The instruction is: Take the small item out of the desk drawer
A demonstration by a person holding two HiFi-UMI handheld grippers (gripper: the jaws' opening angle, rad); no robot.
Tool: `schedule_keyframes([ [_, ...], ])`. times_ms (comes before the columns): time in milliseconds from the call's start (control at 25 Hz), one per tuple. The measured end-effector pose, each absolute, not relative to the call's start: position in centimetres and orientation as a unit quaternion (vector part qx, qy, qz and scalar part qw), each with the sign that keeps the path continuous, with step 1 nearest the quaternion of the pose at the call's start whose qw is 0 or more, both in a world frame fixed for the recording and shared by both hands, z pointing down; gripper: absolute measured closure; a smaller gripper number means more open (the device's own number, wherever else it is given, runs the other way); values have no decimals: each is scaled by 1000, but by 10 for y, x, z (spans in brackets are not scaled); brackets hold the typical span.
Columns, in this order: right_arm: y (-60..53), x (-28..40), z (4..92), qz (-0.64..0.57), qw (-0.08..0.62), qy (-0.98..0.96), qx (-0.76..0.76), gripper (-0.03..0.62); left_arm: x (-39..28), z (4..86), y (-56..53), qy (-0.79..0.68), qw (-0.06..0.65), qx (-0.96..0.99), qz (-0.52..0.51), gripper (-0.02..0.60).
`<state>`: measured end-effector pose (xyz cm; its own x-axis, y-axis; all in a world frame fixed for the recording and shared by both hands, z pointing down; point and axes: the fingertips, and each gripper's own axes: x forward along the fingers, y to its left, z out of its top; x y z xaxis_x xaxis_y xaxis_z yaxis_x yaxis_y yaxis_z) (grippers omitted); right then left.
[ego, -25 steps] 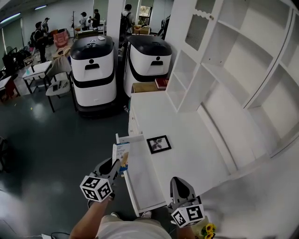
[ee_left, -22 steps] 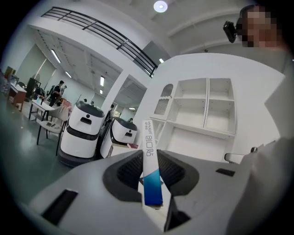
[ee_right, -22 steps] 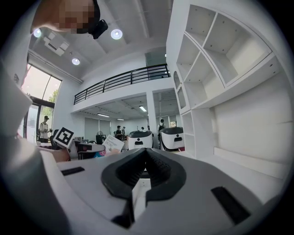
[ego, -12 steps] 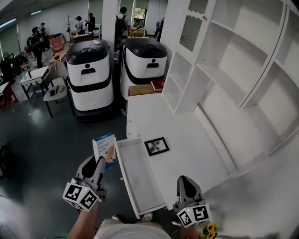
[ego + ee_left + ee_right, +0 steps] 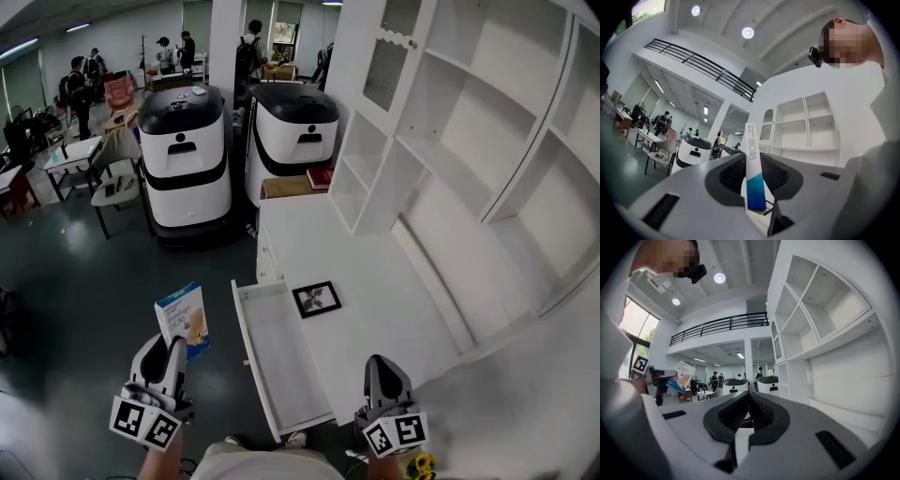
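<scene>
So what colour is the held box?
Box: white with a blue end, clearest in left gripper view.

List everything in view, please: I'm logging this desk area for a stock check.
box: one, blue and white, held in the left claw, left of the drawer
drawer: one, white, pulled open at the desk front
desk: one, white, centre
picture frame: one, black, on the desk beside the drawer
shelf unit: one, white, on the desk, right side
machines: two, white and black, on the floor beyond the desk
book: one, red, past the desk's far end
people: several, dark clothes, far background
left claw: one, grey, shut on the box
right claw: one, grey, shut, holding nothing
</scene>
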<state>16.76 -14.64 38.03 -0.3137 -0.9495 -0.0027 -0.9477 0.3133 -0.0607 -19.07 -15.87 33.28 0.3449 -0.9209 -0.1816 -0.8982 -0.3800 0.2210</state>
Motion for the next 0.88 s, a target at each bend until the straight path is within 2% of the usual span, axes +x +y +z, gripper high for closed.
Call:
schedule_keyframes([
  [400,-134,163,376,-23,10,812,-583,585,-220,315,-126,-569,28,807,-153,482],
  [880,-121,156,372,-25,-1,814,-580,585,-222,316,-123,-563,40,810,-158,482],
])
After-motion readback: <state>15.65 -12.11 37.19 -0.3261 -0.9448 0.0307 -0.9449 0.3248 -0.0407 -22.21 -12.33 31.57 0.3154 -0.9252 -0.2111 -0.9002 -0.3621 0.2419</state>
